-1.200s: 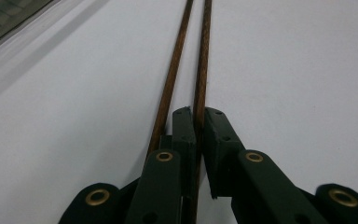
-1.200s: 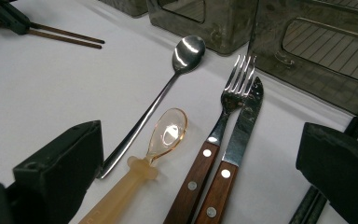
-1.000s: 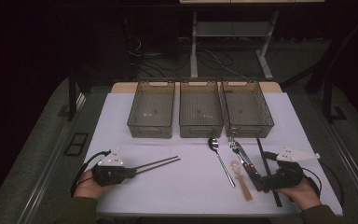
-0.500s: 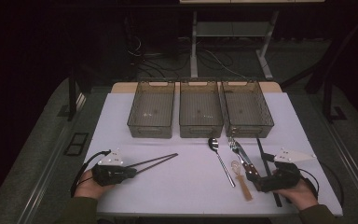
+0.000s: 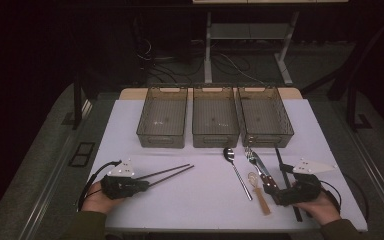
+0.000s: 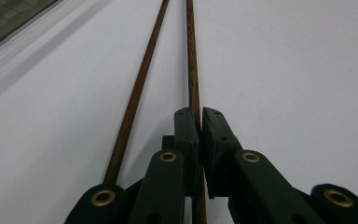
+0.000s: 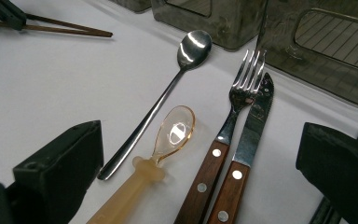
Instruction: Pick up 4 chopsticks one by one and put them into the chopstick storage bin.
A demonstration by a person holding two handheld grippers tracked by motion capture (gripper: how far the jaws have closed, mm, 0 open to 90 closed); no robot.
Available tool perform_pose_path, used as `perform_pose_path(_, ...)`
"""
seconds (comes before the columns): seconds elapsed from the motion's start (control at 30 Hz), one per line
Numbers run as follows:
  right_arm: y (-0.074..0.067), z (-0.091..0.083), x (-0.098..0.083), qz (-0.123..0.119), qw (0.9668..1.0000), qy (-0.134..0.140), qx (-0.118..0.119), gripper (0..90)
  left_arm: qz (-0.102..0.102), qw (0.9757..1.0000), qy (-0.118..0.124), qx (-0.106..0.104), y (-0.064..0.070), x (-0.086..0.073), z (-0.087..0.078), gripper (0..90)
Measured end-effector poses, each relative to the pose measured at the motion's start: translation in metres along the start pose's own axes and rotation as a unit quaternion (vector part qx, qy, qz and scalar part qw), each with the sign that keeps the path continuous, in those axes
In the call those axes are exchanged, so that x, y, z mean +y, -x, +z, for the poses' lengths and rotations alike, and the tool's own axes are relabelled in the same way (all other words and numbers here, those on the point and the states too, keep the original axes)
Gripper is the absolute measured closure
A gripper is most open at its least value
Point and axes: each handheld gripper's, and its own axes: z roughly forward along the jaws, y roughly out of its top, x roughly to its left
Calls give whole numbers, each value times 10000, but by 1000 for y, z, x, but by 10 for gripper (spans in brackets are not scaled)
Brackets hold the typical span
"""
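The left gripper lies low on the white table, its jaws pinched tight on one brown chopstick, which runs straight out ahead of the pads and away across the sheet. A second chopstick lies just beside the jaws on their left in the left gripper view — outside the grip, its near end level with the gripper's body, its far end drawing close to the held stick. In the high view the left gripper is in the person's left hand at the near left of the table, and both chopsticks fan out from it toward the middle. The right gripper stands with its jaws spread wide and nothing between the pads — the cutlery lies on the table just ahead of them. Seen from that gripper, a steel spoon lies ahead to the left, an amber plastic spoon nearest the gap, then a wood-handled fork and a knife side by side, touching or nearly so, toward the right jaw. Beyond the cutlery stand three clear bins in a row. In the high view the right gripper is in the right hand, beside a black strip.
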Motion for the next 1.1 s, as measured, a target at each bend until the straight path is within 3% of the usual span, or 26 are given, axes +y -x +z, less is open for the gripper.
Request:
perform_pose_path(0.5,0,-2,1,19,10000,77,36,8,-88,9999,121,-58,13,18,-1,850)
perform_pose_path(0.87,-2,-3,2,-16,10000,77,25,8,-79,9999,73,-75,17,29,0,850)
perform_pose_path(1.1,-2,-3,2,-27,10000,84,4,8,-62,9998,201,-64,17,39,-3,850)
